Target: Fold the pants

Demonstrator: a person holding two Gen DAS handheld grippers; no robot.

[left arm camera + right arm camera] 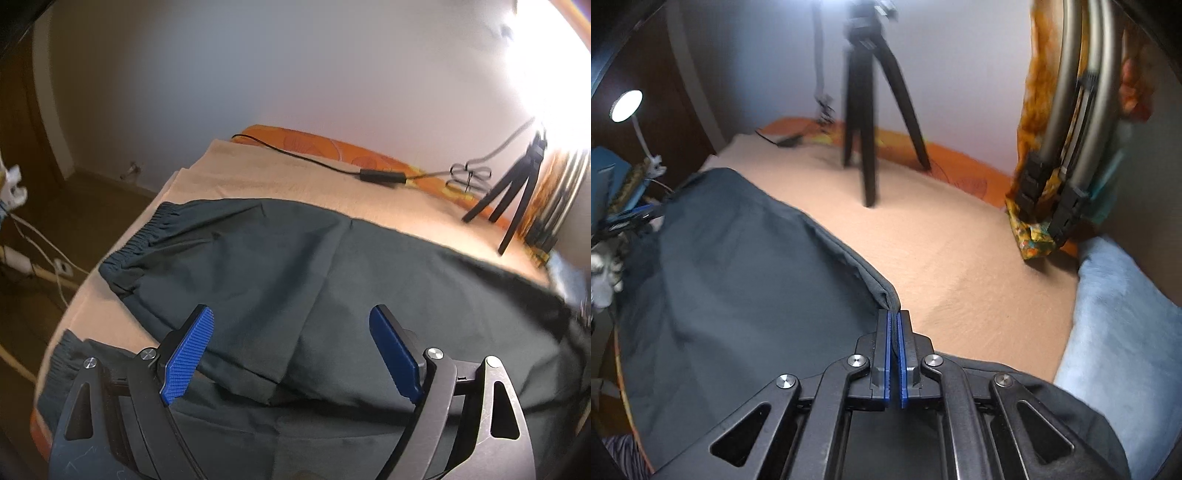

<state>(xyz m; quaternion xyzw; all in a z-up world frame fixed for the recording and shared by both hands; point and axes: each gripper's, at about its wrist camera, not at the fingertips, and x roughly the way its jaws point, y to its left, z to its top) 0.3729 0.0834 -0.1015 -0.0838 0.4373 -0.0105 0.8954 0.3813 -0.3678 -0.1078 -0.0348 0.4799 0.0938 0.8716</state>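
The dark pants (332, 280) lie spread across the beige sheet (295, 184) of the bed, 1 elastic cuff (147, 229) bunched near the bed's left edge and another ribbed hem (61, 362) showing low at the left in my left wrist view. A fold line runs down the cloth between my left fingers.

My right gripper (895, 325) is pressed together on the pants (738, 277), pinching a seamed edge of the fabric between its 2 blue pads (884, 354); the cloth rises from there in a taut ridge toward the far left. My left gripper (291, 325) is spread wide above the pants, its 2 blue pads (192, 350) well apart with nothing between them.

Beyond the pants, a black tripod (864, 110) stands on the sheet near the wall. A black cable (295, 153) with an inline box runs along the far side of the bed, over an orange patterned cover (332, 147). A light blue pillow (1123, 314) sits at the right, just beside my right gripper. Behind it, a folded metal frame (1071, 110) with bright orange cloth stands by the wall. A round lamp (626, 105) glows at the far left.
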